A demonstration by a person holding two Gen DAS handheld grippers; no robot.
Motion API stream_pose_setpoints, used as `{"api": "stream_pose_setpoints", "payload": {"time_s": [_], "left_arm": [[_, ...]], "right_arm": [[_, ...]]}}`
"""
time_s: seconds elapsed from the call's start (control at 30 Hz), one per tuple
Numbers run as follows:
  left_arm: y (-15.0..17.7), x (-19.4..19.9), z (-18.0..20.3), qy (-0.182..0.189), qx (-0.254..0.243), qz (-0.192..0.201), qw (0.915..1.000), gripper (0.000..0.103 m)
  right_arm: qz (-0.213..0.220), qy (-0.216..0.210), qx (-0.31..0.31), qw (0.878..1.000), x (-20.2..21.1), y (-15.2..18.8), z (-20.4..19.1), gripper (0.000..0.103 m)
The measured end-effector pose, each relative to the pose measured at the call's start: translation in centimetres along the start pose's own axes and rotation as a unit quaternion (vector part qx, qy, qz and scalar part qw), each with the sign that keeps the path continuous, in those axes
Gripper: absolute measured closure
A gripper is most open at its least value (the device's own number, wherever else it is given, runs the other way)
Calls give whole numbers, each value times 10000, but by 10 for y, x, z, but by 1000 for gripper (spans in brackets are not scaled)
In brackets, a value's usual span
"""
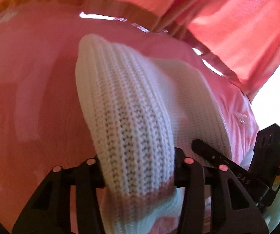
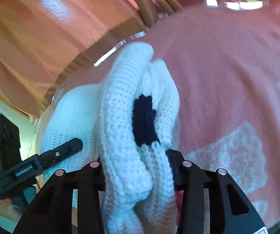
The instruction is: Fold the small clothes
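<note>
- Clamping a bunched fold of the white knit garment [image 1: 132,120], the left gripper [image 1: 138,167] fills the bottom centre of the left wrist view, its black fingers [image 1: 186,177] pressed against the fabric from both sides.
- A pinkish-brown band [image 1: 140,195] crosses the knit low in that frame, just below the grip.
- The garment spreads from the gripper toward the upper middle of the frame, over a pink surface [image 1: 32,97]; whether it rests on it or hangs above, I cannot tell.
- The right gripper [image 1: 200,146] reaches in from the lower right of the same view, its tip against the knit.
- In the right wrist view, the right gripper [image 2: 136,167] is likewise closed on a thick roll of the white knit garment [image 2: 120,136], at bottom centre.
- A dark navy patch [image 2: 143,120] sits on the knit just above that grip.
- The left gripper [image 2: 69,146] enters at lower left, touching the fabric.
- Pink curtains [image 2: 42,39] hang at upper left.
</note>
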State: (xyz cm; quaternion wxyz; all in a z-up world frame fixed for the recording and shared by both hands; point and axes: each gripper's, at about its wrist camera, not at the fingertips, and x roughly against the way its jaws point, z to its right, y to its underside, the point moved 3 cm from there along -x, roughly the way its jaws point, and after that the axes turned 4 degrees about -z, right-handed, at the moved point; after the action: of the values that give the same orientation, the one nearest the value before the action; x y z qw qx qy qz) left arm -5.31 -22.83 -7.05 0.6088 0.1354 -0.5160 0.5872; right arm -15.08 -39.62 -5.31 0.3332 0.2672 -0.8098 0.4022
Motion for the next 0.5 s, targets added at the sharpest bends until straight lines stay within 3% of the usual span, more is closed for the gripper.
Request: {"api": "stream_pose_setpoints", "payload": {"time_s": [0.2, 0.33, 0.5], "left_arm": [[-8, 55, 29, 408, -635, 136, 9971, 63], [-13, 113, 43, 679, -1015, 475, 9914, 63], [-19, 212, 50, 839, -1603, 1425, 9731, 63]], "right_arm": [[700, -43, -41, 9975, 57, 8, -30, 64], [1325, -163, 254, 9907, 112, 3, -73, 64], [2205, -399, 917, 9702, 169, -3, -143, 64]]}}
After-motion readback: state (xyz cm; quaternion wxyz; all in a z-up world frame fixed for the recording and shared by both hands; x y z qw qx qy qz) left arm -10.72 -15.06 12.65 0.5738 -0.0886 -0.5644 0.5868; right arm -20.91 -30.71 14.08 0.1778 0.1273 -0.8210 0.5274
